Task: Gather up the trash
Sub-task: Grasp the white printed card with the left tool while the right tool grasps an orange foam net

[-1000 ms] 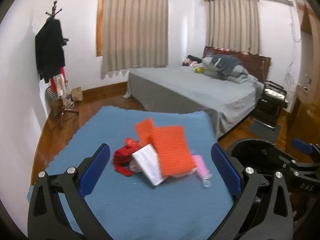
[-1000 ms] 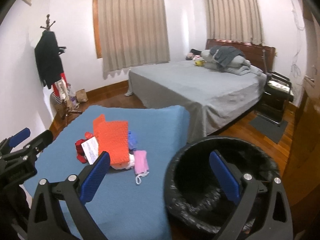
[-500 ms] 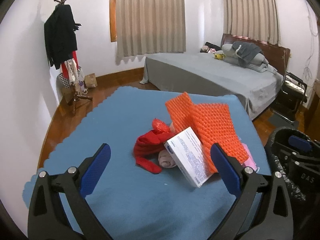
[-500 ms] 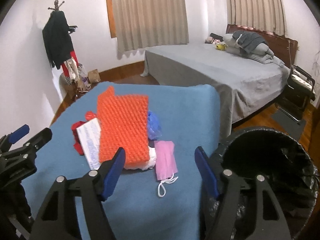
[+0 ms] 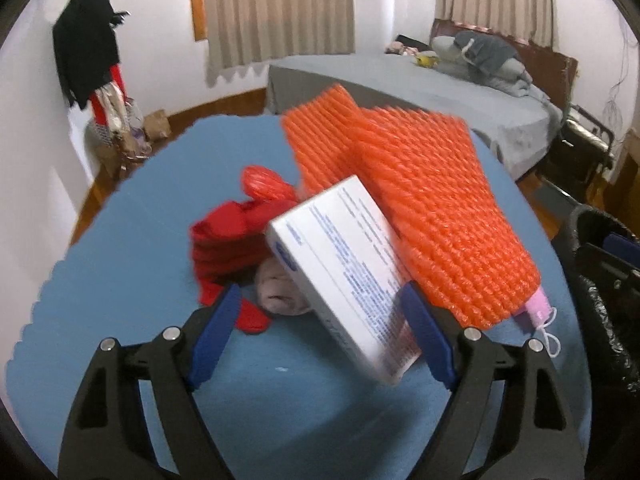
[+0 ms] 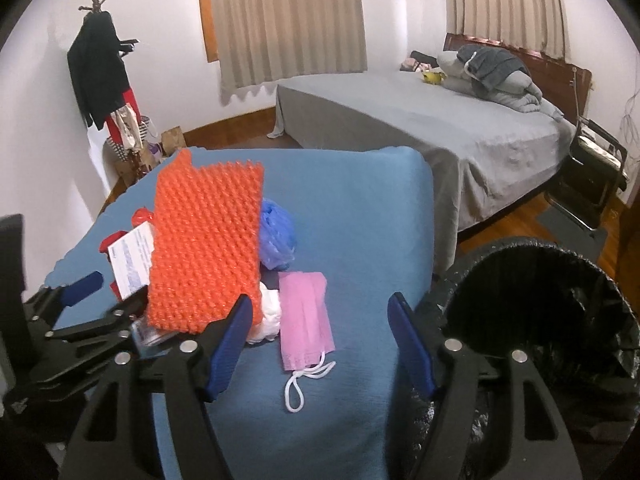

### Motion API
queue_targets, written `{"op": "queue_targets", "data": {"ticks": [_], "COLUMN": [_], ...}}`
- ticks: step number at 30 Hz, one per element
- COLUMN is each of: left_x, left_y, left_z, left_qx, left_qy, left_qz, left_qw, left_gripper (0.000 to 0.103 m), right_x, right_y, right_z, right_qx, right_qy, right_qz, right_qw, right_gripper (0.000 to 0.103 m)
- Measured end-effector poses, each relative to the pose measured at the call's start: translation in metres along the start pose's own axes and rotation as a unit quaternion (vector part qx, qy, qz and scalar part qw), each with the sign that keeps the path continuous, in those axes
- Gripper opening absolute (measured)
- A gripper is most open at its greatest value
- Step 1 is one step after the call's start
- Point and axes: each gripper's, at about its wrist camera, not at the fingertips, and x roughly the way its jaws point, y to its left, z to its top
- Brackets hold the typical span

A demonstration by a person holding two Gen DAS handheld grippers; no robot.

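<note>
A pile of trash lies on the blue-covered table: an orange foam mesh sheet, a white printed box, red crumpled wrap, a pink face mask and a blue plastic bag. My left gripper is open with its fingers on either side of the box's near end. My right gripper is open, just in front of the pink mask. The left gripper also shows in the right wrist view.
A black-lined trash bin stands at the table's right edge. A grey bed is behind, a coat rack at the left wall, a black chair at the right.
Both grippers have moved forward and down to the pile. The left gripper's fingers have narrowed around the white box. The right gripper has narrowed and come close to the pink mask.
</note>
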Motion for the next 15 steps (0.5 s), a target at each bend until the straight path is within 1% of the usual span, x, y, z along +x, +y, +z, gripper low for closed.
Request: {"op": "queue_targets", "data": {"ticks": [4, 6, 9, 12, 13, 14, 15], "left_x": [0.010, 0.014, 0.016, 0.017, 0.018, 0.018, 0.020], "left_y": [-0.008, -0.011, -0.011, -0.007, -0.007, -0.008, -0.011], "left_z": [0.000, -0.001, -0.001, 0.002, 0.002, 0.002, 0.003], "left_qx": [-0.003, -0.007, -0.016, -0.036, -0.041, -0.041, -0.039], "left_qy": [0.009, 0.015, 0.011, 0.008, 0.008, 0.010, 0.014], "left_qz": [-0.029, -0.051, -0.064, -0.076, -0.077, -0.075, -0.067], "left_qw": [0.9995, 0.9986, 0.9977, 0.9965, 0.9962, 0.9963, 0.9969], "left_gripper": [0.080, 0.075, 0.072, 0.067, 0.067, 0.070, 0.075], "right_x": [0.004, 0.006, 0.006, 0.006, 0.006, 0.006, 0.006], "right_y": [-0.001, -0.001, -0.001, 0.000, 0.001, 0.001, 0.001], "right_z": [-0.001, -0.001, -0.002, -0.003, -0.003, -0.003, -0.003], "right_qx": [-0.002, -0.003, -0.005, -0.004, -0.004, -0.004, -0.005], "right_qy": [0.003, 0.004, 0.004, 0.006, 0.007, 0.007, 0.007], "right_qz": [0.002, 0.003, 0.003, 0.002, 0.002, 0.003, 0.003], "right_qw": [1.000, 1.000, 1.000, 1.000, 1.000, 1.000, 1.000], "right_gripper": [0.071, 0.071, 0.071, 0.072, 0.072, 0.073, 0.073]}}
